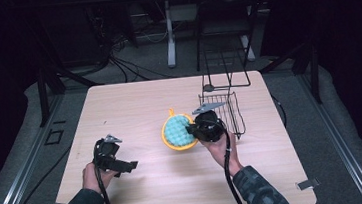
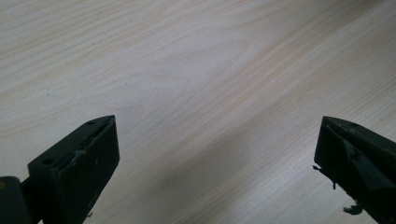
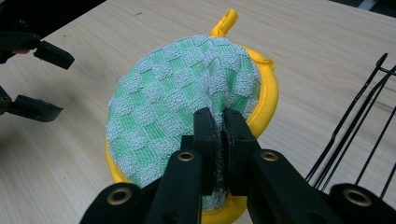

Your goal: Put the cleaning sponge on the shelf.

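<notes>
A round pot holder (image 1: 177, 131) with a green-and-white checked face and a yellow rim and loop lies near the middle of the wooden table. In the right gripper view the pot holder (image 3: 177, 100) has its near edge pinched up into a fold between the jaws of my right gripper (image 3: 219, 116), which is shut on it. From above, my right gripper (image 1: 192, 127) sits at the pot holder's right side. My left gripper (image 1: 131, 165) hovers open over bare wood at the front left, with nothing between its jaws, and the left gripper (image 2: 217, 140) frames plain tabletop.
A black wire basket (image 1: 225, 109) stands just right of the pot holder, beside my right hand. A second wire frame (image 1: 226, 70) rises at the table's far edge (image 1: 177, 79). Cables and table legs lie on the floor beyond.
</notes>
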Tool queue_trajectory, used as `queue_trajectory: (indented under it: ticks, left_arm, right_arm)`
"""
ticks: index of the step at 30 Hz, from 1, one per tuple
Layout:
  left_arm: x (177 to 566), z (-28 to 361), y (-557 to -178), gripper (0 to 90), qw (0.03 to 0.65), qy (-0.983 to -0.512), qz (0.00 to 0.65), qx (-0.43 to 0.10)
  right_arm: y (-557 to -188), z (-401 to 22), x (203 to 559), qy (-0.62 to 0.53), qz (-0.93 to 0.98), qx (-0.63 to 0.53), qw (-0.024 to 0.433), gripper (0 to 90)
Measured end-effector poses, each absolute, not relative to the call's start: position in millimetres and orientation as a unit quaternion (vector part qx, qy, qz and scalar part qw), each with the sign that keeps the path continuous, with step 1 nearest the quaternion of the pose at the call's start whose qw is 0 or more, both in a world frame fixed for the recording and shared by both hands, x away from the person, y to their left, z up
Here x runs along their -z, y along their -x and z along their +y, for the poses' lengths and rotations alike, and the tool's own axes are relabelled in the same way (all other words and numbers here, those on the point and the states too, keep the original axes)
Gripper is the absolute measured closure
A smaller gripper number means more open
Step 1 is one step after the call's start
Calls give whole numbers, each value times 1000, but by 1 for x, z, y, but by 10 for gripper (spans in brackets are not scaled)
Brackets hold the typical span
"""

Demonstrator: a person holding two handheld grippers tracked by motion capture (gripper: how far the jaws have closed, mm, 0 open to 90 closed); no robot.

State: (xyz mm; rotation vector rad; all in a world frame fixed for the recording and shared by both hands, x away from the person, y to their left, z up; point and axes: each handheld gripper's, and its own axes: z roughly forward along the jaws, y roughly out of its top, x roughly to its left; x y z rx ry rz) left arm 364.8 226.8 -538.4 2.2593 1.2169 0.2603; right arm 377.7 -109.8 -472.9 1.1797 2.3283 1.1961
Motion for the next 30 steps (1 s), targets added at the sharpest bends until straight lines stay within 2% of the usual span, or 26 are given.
queue_trajectory:
  ticks: [16,30]
  left_arm:
    - [538,227,-365,0,280,-840,455,-96]
    - [538,228,-366,0,281,-841,454,-95]
  right_arm:
    - [-376,-139,460,-421,790,-418,154,860]
    - [-374,-181,456,-447,772,-414,179,861]
